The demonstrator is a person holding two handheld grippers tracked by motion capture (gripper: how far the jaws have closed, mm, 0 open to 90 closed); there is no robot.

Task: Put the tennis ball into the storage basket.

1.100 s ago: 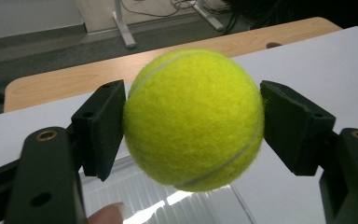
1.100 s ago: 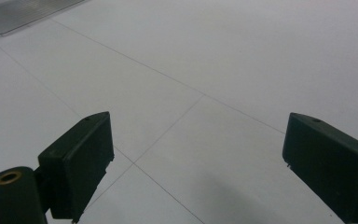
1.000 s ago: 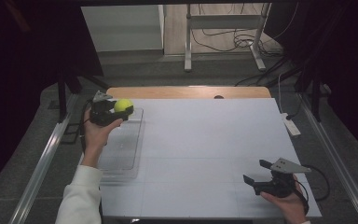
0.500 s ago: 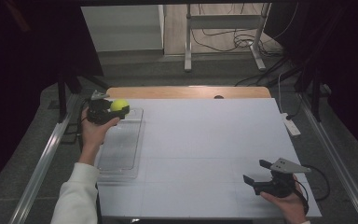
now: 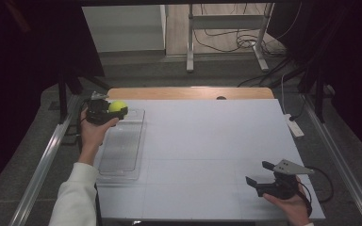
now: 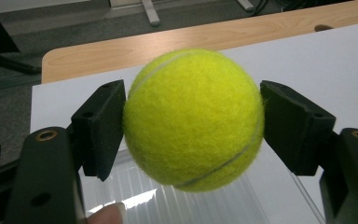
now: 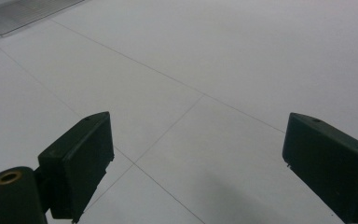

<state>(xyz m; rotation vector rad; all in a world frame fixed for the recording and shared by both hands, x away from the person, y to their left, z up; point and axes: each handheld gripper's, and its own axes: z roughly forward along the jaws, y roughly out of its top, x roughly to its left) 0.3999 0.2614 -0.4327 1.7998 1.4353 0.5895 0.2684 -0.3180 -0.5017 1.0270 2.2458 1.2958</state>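
A person works at a white table point(image 5: 207, 150) with a handheld gripper in each hand. The left gripper point(image 5: 104, 112) is raised above the table's far left corner, its two black jaws clamped on opposite sides of a yellow tennis ball point(image 5: 118, 107); in the left gripper view the ball point(image 6: 193, 119) sits squarely between the pads, pinched at its widest part, which likely keeps a round, fuzzy thing from slipping out. Directly below it, along the table's left edge, lies a clear plastic tray point(image 5: 121, 146) with a ribbed floor, its far end under the ball. That placement suggests the ball is being carried over the tray, either to be set down in it or just lifted from it; which one cannot be told. The right gripper point(image 5: 260, 178) waits near the table's near right corner, held low, its jaws standing wide apart with nothing between them, bare tabletop ahead, apparently kept out of the way.
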